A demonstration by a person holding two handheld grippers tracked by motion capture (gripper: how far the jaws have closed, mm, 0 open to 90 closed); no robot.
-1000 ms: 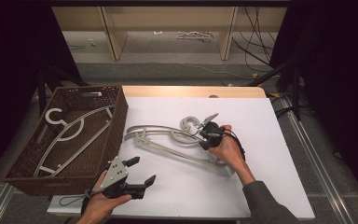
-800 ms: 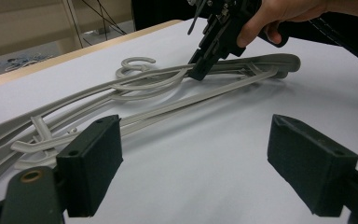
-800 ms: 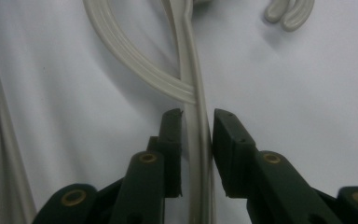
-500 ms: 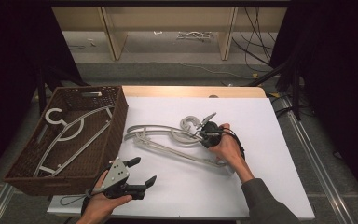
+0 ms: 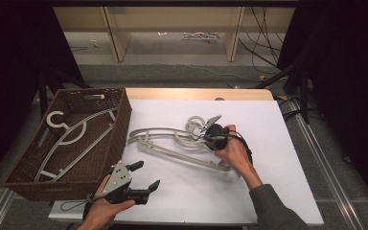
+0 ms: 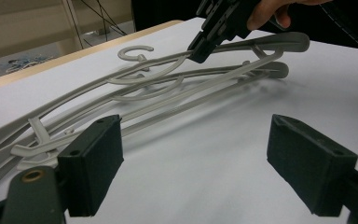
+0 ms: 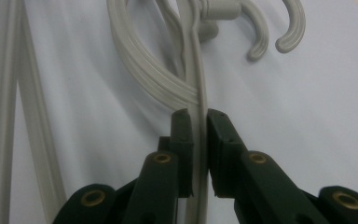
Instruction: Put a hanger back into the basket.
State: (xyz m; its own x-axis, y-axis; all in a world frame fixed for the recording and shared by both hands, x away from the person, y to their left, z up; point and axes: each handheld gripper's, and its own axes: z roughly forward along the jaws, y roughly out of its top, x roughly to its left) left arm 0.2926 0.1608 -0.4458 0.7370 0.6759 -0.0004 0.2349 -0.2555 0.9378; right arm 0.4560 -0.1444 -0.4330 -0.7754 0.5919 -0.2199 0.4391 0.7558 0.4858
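The white surface (image 5: 268, 143) takes up most of the high view, with a strip of bare wood along its far edge. At its left edge stands a brown woven basket (image 5: 120, 129), long and open-topped, with a grey hanger (image 5: 72, 143) lying flat inside it, hook toward the far end.

Near the middle of the surface lies a small heap of grey plastic hangers (image 5: 172, 143), stacked one on another, their hooks pointing toward the far side and their long bars running toward the basket. In the left gripper view the heap (image 6: 168, 88) spreads across the white sheet, arms overlapping.

The right tongs (image 5: 210, 130), held in the person's right hand (image 5: 235, 153), have just been closing and are now pressed onto one thin bar of the top hanger (image 7: 198, 93), close below its hook. In the right gripper view the two black pads pinch that bar between them, with the curved necks and hooks of the heap just beyond.

The left tongs (image 5: 146, 175) sit at the near edge of the surface in the left hand (image 5: 103, 211), just beside the basket's near corner, well apart from the heap. Their jaws stand spread wide with nothing between them, hovering low over bare white sheet.
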